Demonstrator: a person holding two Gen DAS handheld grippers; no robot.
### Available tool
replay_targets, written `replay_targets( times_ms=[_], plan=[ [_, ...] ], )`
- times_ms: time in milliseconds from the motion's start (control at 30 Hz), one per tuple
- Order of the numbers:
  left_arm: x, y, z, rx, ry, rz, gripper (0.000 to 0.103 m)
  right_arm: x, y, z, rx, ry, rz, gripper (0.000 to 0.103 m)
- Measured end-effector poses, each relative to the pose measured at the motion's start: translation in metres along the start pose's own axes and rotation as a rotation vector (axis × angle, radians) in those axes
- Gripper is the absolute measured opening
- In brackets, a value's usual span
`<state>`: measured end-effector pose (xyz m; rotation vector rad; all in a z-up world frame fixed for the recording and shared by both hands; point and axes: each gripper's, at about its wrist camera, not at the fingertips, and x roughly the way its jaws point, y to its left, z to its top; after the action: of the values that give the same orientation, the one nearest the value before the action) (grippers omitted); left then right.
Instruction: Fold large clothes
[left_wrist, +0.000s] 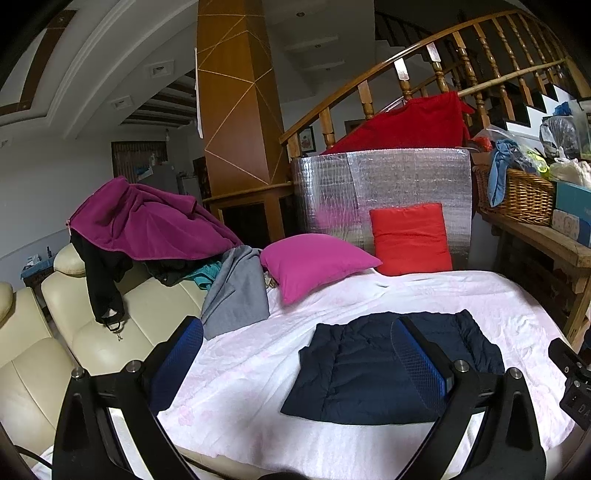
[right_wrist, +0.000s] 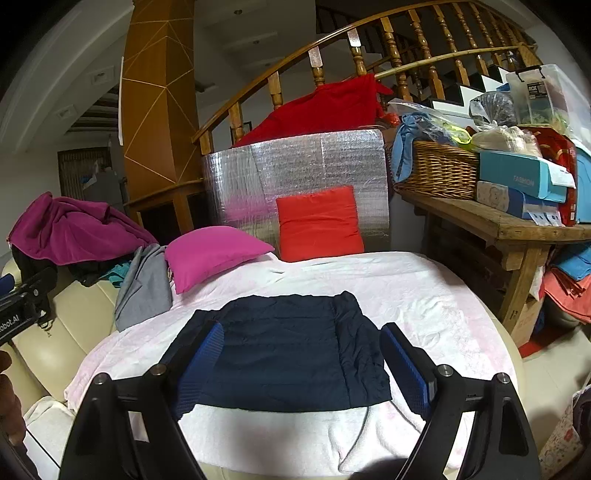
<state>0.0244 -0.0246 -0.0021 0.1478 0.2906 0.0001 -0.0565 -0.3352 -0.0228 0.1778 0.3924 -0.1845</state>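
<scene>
box (right_wrist: 522, 177) reads "fashion"; hand-held gripper (right_wrist: 22, 299) reads "robot.ai".

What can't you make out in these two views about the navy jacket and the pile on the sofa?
- Navy jacket: right wrist view, near corners hidden behind blue fingers.
- Sofa pile: left wrist view, purple fleece covers the clothes beneath.
- Right gripper: left wrist view, cut off by the edge.

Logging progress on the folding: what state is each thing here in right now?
Navy quilted garment: folded, flat on the pink blanket.
Left gripper: open, empty.
Right gripper: open, empty.
Purple fleece: unfolded, draped over the sofa back.
Grey garment: unfolded, hanging onto the blanket.
</scene>
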Motion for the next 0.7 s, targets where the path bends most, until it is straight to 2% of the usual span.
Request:
replay_targets(
  times_ms=[700],
  plan=[
    [-0.0045,0.006,0.0032,-0.006,-0.009,-0.012,0.101,-0.0061,0.0053,0.0053,-0.006,-0.021,-0.001,0.089]
  ],
)
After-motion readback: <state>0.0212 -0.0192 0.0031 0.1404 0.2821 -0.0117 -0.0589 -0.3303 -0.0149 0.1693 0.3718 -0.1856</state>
